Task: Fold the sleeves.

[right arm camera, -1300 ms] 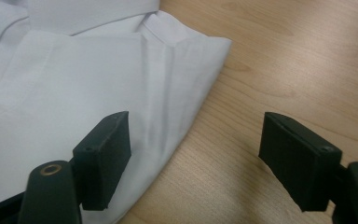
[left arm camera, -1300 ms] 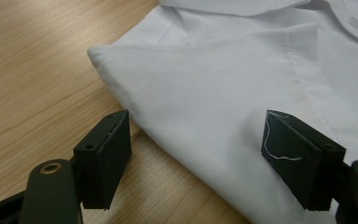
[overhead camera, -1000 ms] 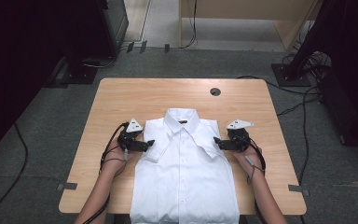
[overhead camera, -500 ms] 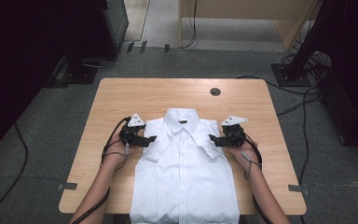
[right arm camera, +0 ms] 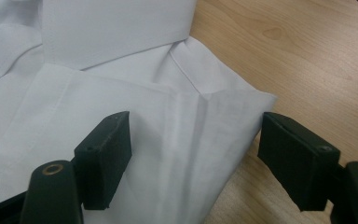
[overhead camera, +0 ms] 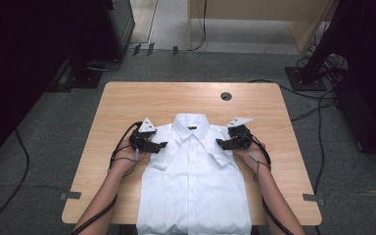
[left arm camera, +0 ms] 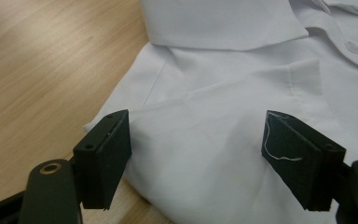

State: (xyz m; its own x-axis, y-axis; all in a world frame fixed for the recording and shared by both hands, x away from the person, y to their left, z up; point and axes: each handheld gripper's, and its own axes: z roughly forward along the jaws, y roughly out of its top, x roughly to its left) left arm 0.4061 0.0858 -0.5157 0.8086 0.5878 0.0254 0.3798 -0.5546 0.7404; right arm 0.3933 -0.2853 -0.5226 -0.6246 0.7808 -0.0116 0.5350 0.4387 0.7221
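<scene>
A: Shirt position?
B: Folded, flat on the bench, collar toward the far edge, hem hanging over the near edge.
A: Left claw?
B: At the shirt's left shoulder, jaws spread wide, fabric between them but pads not pressing.
A: Right claw?
B: At the right shoulder, jaws also apart, straddling the folded corner; one pad over the shirt, the other over bare wood.
A: Containers?
B: Can't tell of any.
</scene>
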